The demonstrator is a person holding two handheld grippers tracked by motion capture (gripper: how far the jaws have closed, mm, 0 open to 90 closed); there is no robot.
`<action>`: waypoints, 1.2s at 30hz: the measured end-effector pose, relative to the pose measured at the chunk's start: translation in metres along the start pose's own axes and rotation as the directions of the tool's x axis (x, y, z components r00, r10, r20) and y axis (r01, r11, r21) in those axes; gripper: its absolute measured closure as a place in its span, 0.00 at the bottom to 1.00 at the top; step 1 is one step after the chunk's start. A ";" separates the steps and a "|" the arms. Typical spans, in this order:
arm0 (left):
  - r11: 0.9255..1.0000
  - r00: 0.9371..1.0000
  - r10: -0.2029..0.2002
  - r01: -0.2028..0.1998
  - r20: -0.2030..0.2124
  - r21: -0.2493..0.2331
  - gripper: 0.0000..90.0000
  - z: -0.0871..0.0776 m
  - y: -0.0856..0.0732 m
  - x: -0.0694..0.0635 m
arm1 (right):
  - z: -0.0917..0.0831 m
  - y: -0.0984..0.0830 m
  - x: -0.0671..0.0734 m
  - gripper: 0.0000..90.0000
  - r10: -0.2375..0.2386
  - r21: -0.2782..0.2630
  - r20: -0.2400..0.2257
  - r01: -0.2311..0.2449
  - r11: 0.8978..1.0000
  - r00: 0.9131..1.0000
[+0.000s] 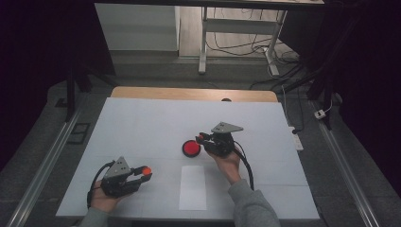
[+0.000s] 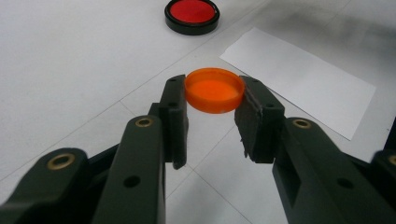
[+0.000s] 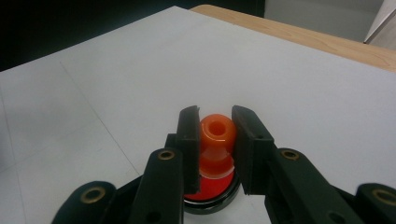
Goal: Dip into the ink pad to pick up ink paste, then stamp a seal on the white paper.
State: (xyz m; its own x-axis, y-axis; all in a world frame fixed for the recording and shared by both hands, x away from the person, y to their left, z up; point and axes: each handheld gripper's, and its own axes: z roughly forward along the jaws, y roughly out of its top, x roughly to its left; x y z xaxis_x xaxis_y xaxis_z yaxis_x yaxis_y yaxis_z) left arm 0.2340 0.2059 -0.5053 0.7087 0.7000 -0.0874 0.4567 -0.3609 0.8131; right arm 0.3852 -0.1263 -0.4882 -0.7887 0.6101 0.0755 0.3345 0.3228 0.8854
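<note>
Left gripper [image 2: 212, 116]: I have its jaws clamped on an orange round cap [image 2: 214, 89], pinched at the rim between the two pads, hollow side up, clear of the table. In the high view the same gripper [image 1: 142, 173] sits in my left hand near the front edge, the cap [image 1: 147, 170] at its tip.

Right gripper [image 3: 215, 140]: I have its jaws shut on an orange stamp handle [image 3: 216, 135], gripped at the waist below the knob. Directly beneath it sits a red ink pad [image 3: 212, 193] in a black round case; I cannot tell whether the stamp touches it.

Beyond the left jaws: a white paper sheet [image 2: 299, 79] just ahead to their right, the ink pad [image 2: 192, 15] farther ahead.

Support: white table cover [image 1: 142, 127].
</note>
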 end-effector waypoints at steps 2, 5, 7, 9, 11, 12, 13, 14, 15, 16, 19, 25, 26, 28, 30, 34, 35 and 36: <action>1.000 1.000 -0.002 0.002 -0.001 0.000 0.72 0.000 0.000 0.000 | -0.003 -0.001 0.000 0.81 0.002 -0.002 -0.002 -0.002 1.000 1.000; 1.000 1.000 -0.003 0.003 -0.002 0.000 0.72 0.000 0.000 0.000 | -0.009 -0.002 -0.001 0.81 0.001 -0.015 -0.001 -0.002 1.000 1.000; 1.000 1.000 -0.003 0.003 -0.003 0.001 0.72 0.000 0.000 0.000 | -0.014 -0.002 -0.003 0.81 -0.003 -0.020 0.000 0.003 1.000 1.000; 1.000 1.000 -0.003 0.003 -0.003 0.001 0.72 0.000 0.000 0.000 | -0.018 -0.003 -0.004 0.81 -0.006 -0.023 0.004 0.006 1.000 1.000; 1.000 1.000 -0.002 0.002 -0.003 0.002 0.72 0.000 0.000 0.000 | -0.021 -0.003 -0.005 0.81 -0.002 -0.024 0.013 0.003 1.000 1.000; 1.000 1.000 -0.002 0.002 -0.003 0.001 0.72 0.000 0.000 0.000 | -0.023 -0.004 -0.005 0.81 -0.001 -0.027 0.012 0.001 1.000 1.000; 1.000 1.000 -0.002 0.002 -0.004 0.002 0.72 0.000 0.000 0.000 | -0.024 -0.004 -0.005 0.81 -0.003 -0.029 0.011 0.003 1.000 1.000; 1.000 1.000 -0.002 0.002 -0.004 0.002 0.72 0.000 0.000 0.000 | -0.025 -0.005 -0.005 0.81 -0.002 -0.029 0.009 0.002 1.000 1.000; 1.000 1.000 -0.003 0.003 -0.004 0.001 0.72 0.000 0.000 0.000 | -0.026 -0.005 -0.005 0.81 -0.001 -0.034 0.008 0.001 0.999 1.000; 1.000 1.000 -0.003 0.003 -0.005 0.002 0.72 0.000 0.000 0.000 | -0.027 -0.006 -0.006 0.81 0.000 -0.035 0.007 0.000 0.999 1.000; 1.000 1.000 -0.003 0.003 -0.004 0.002 0.72 0.000 0.000 0.000 | -0.029 -0.008 -0.006 0.81 -0.001 -0.038 0.004 0.001 0.999 1.000; 1.000 1.000 -0.004 0.004 -0.007 0.002 0.72 0.000 -0.001 0.001 | -0.036 -0.012 -0.003 0.81 -0.003 -0.050 -0.007 0.003 0.999 1.000; 1.000 1.000 -0.005 0.005 -0.008 0.002 0.72 0.000 -0.001 0.001 | -0.038 -0.013 -0.002 0.81 -0.004 -0.049 -0.009 0.004 0.999 1.000; 1.000 1.000 -0.005 0.005 -0.009 0.001 0.72 0.000 0.000 0.001 | -0.041 -0.015 -0.002 0.81 -0.005 -0.052 -0.011 0.005 0.999 1.000; 1.000 1.000 -0.005 0.005 -0.008 0.001 0.72 0.001 0.000 0.001 | -0.043 -0.016 -0.001 0.81 -0.006 -0.058 -0.012 0.005 0.998 1.000; 1.000 1.000 -0.005 0.005 -0.007 0.002 0.72 0.001 -0.001 0.001 | -0.047 -0.017 -0.001 0.81 -0.005 -0.062 -0.017 0.003 0.998 1.000; 1.000 1.000 -0.004 0.004 -0.007 0.002 0.72 0.000 -0.001 0.001 | -0.047 -0.018 -0.001 0.81 -0.007 -0.062 -0.017 0.006 0.998 1.000; 1.000 1.000 -0.005 0.005 -0.007 0.002 0.72 0.000 0.000 0.001 | -0.048 -0.018 0.000 0.81 -0.006 -0.060 -0.019 0.005 0.998 1.000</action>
State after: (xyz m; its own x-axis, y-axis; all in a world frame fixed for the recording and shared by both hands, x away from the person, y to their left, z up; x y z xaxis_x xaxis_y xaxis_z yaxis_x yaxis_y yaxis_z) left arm 0.2346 0.2066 -0.5059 0.7029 0.7059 -0.0872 0.4611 -0.3588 0.8116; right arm 0.3544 -0.1673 -0.4822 -0.8006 0.5939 0.0791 0.2989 0.2815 0.9118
